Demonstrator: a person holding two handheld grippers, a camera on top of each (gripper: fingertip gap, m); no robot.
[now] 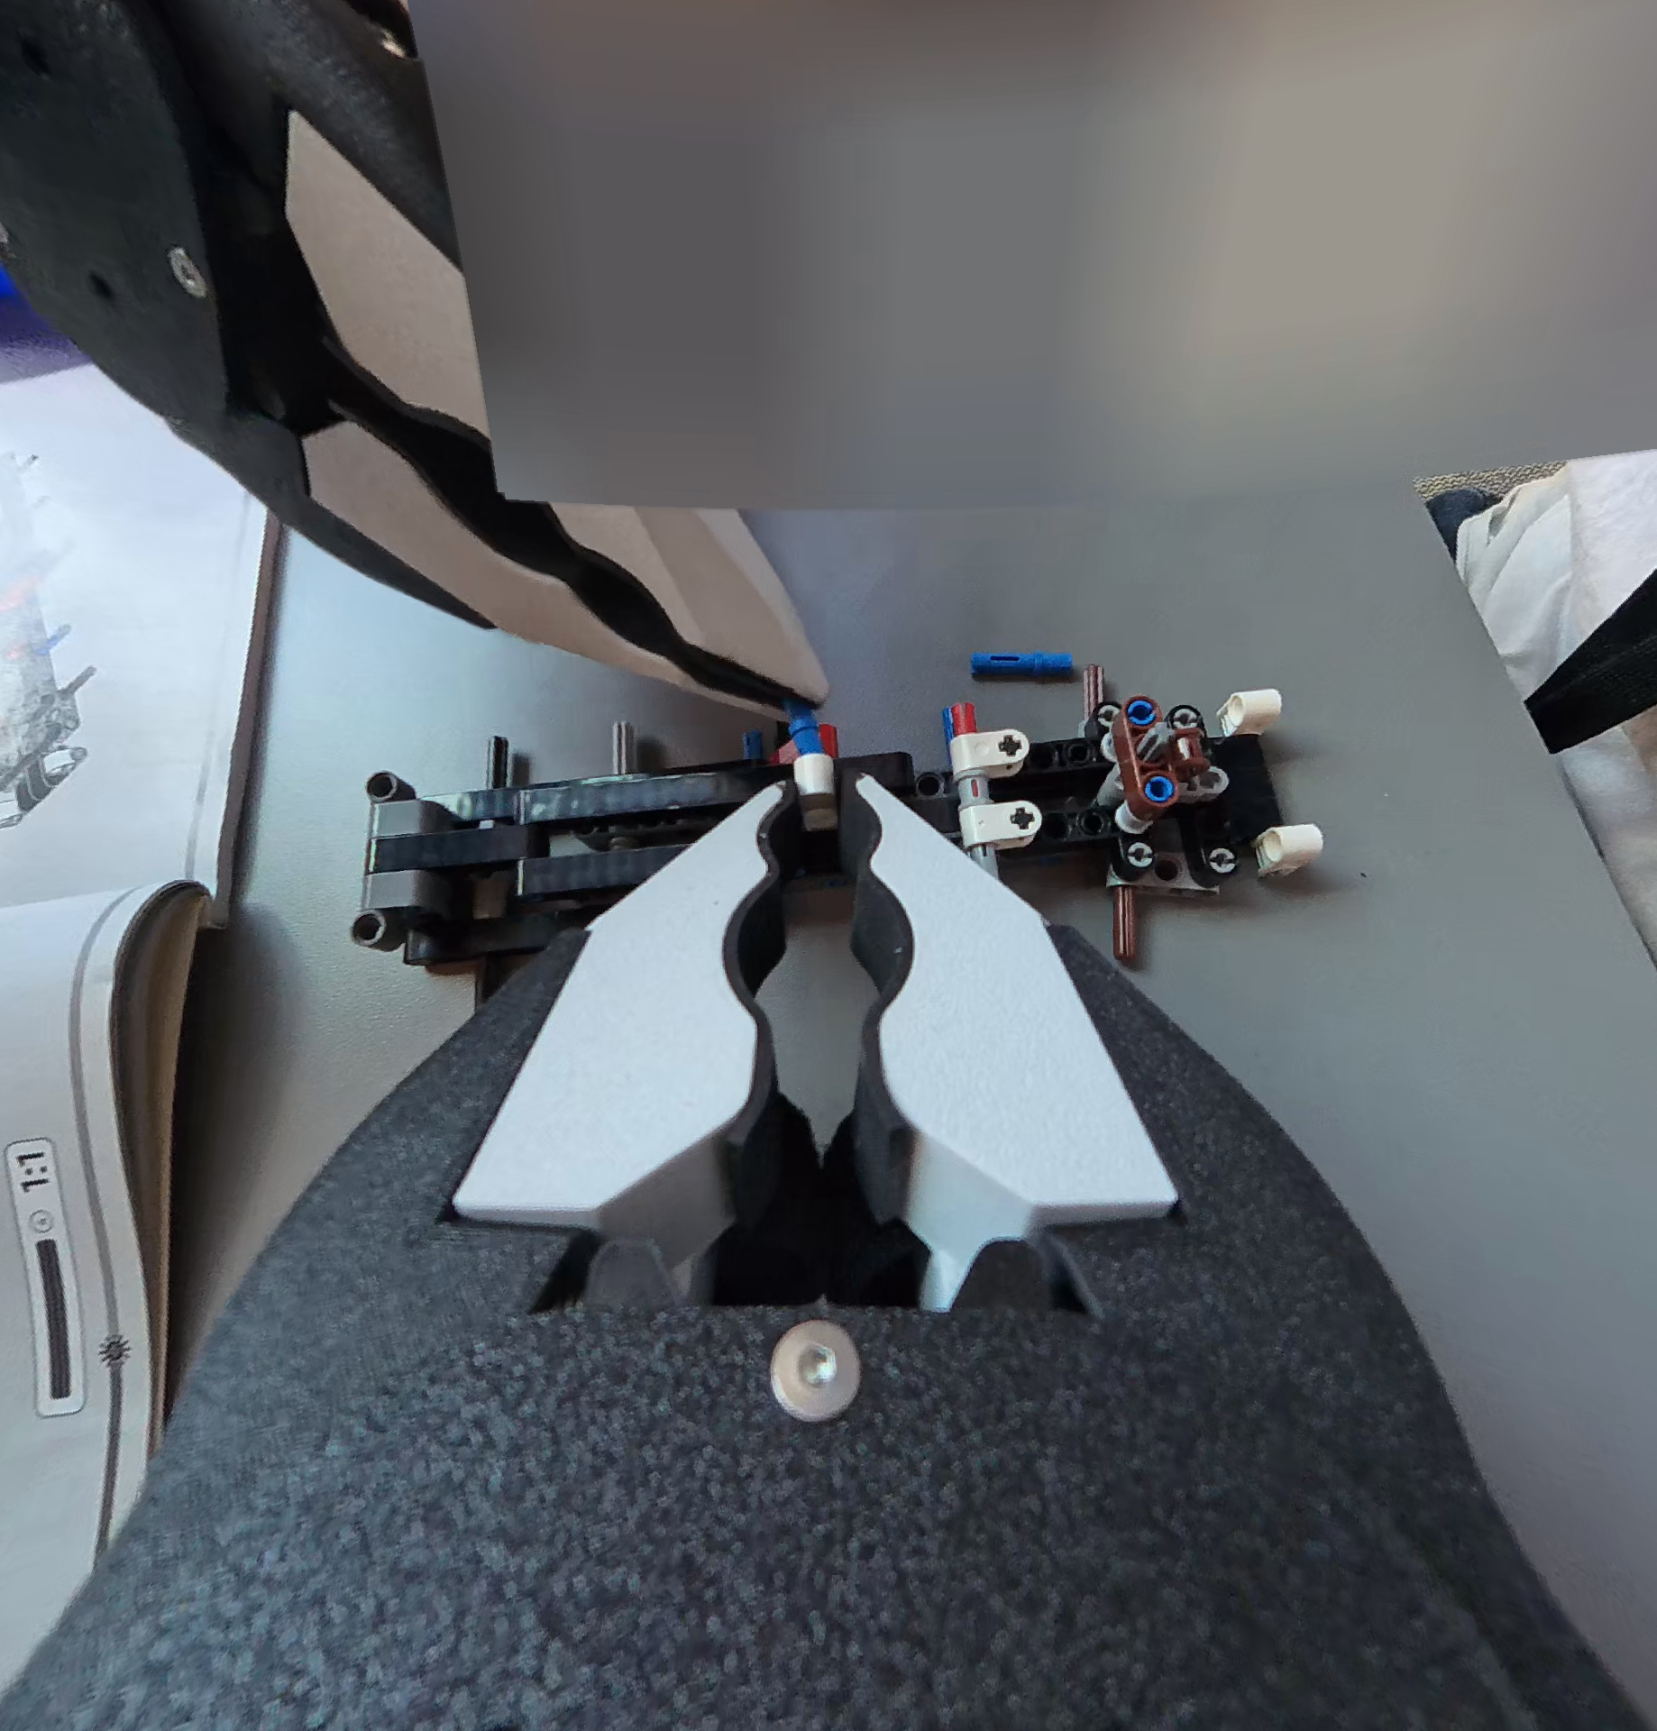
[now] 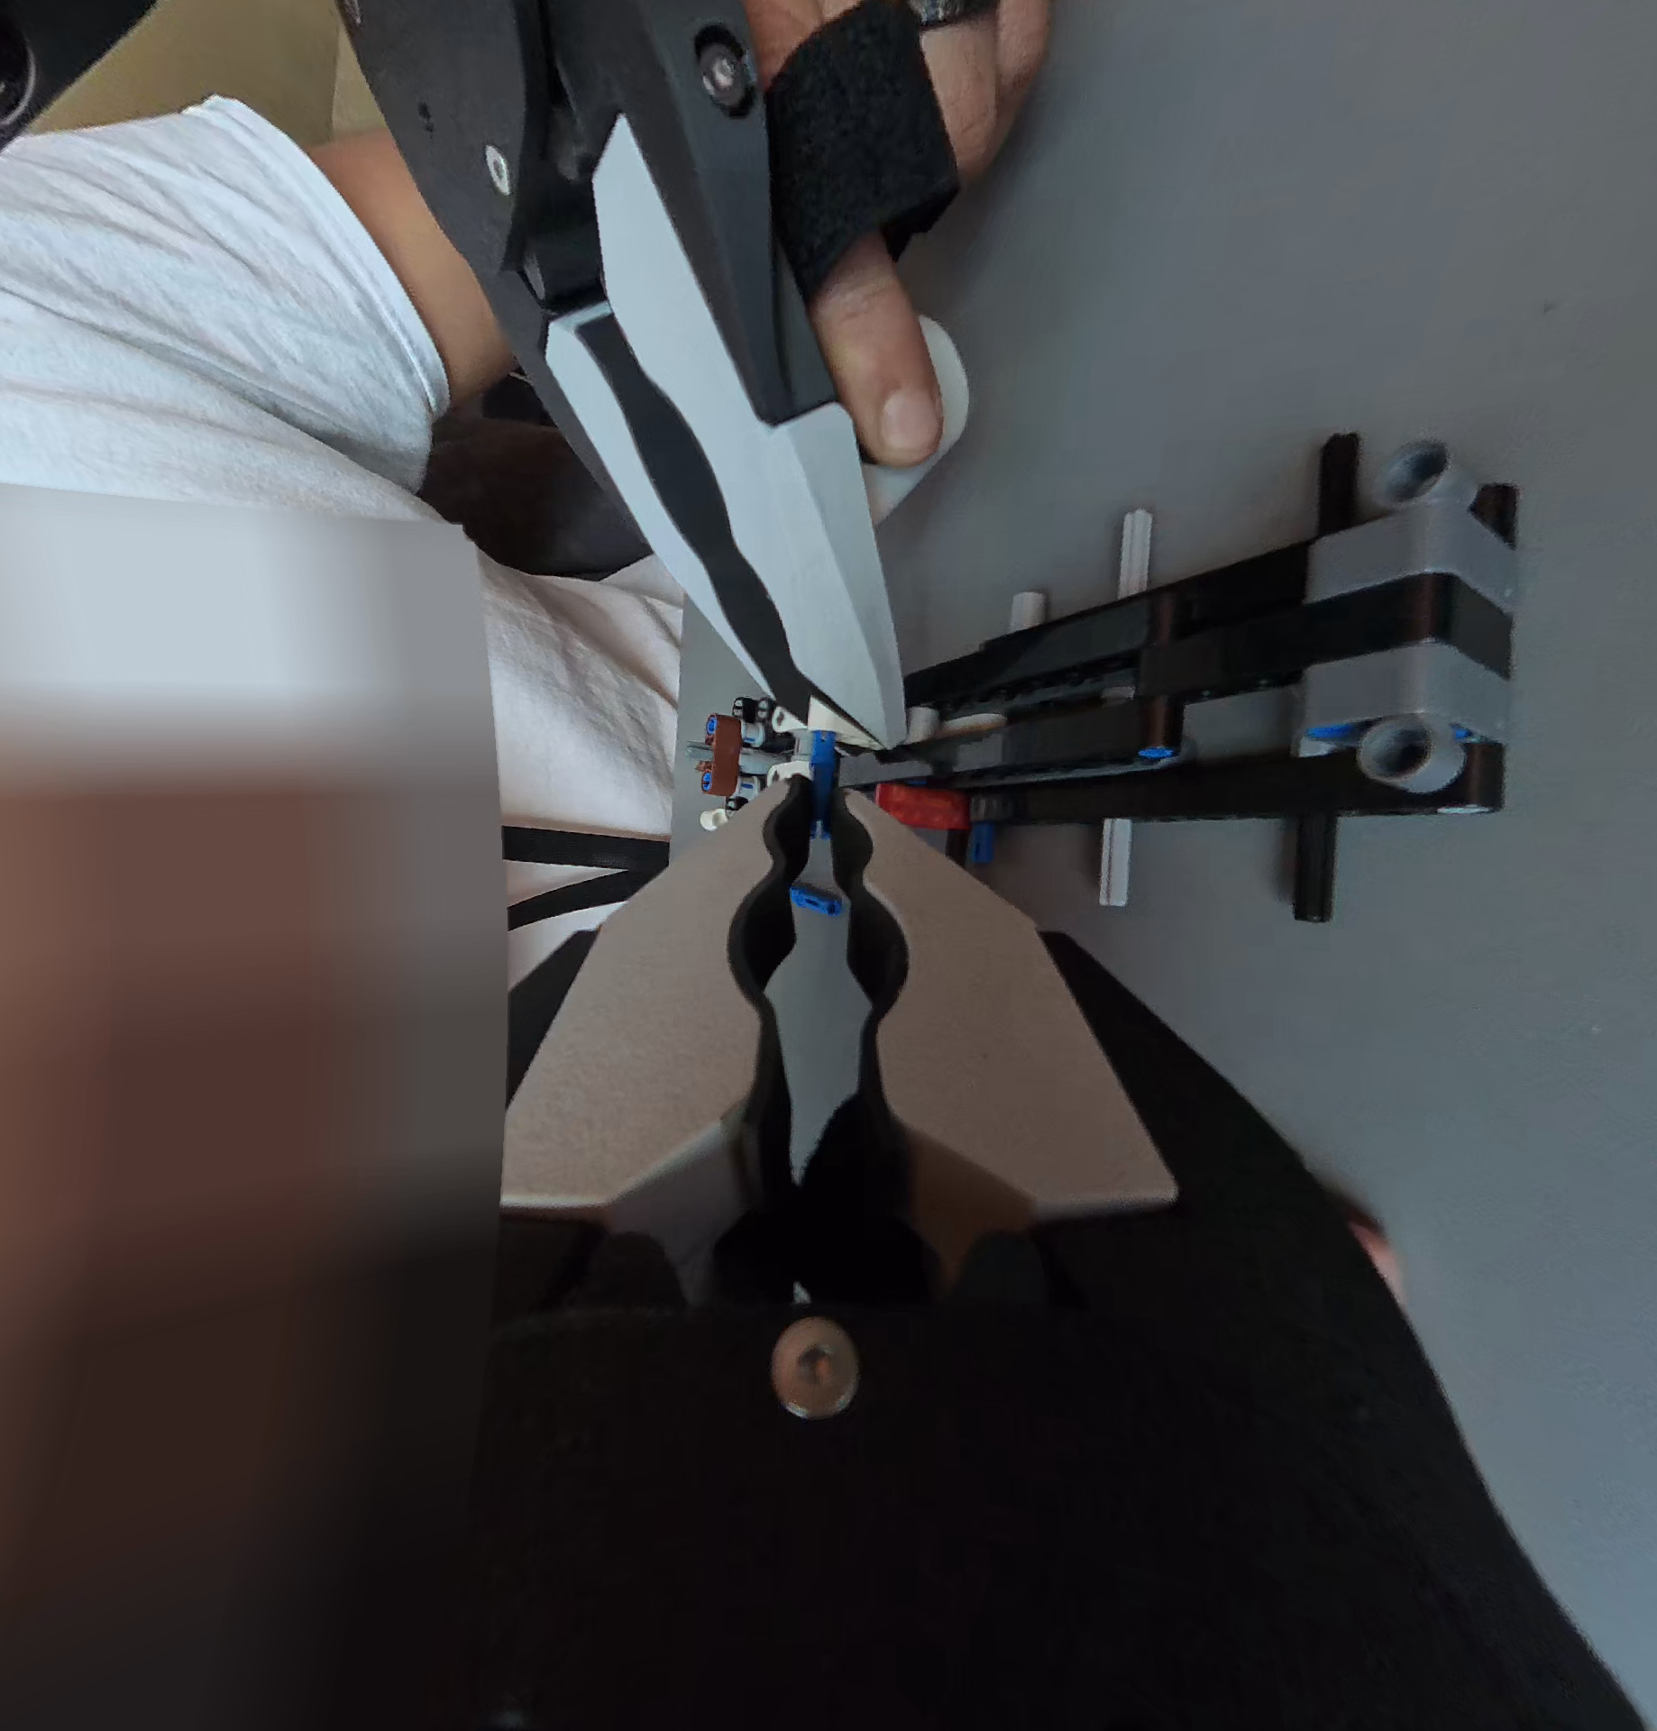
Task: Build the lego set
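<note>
Left gripper (image 1: 817, 796) pinching a white connector (image 1: 813, 776) on the black beam frame (image 1: 562, 824) lying on the grey table (image 1: 1274, 1077); right gripper (image 2: 813, 807) pinching the blue pin (image 2: 819, 787) at that connector, angled, not fully seated; spare blue pin (image 1: 1021, 664) loose nearby.

The left tongs (image 1: 820, 796) are covering the middle of the black toy frame (image 1: 619, 815), so the contact of their pads with the white piece (image 1: 813, 782) is not clear. The open booklet (image 1: 75, 712) is running out at the left edge. Large blurred patches are hiding the far desk (image 1: 1368, 1030) in both views. The right tongs (image 2: 820, 796) are covering part of the blue pin (image 2: 821, 777).
</note>
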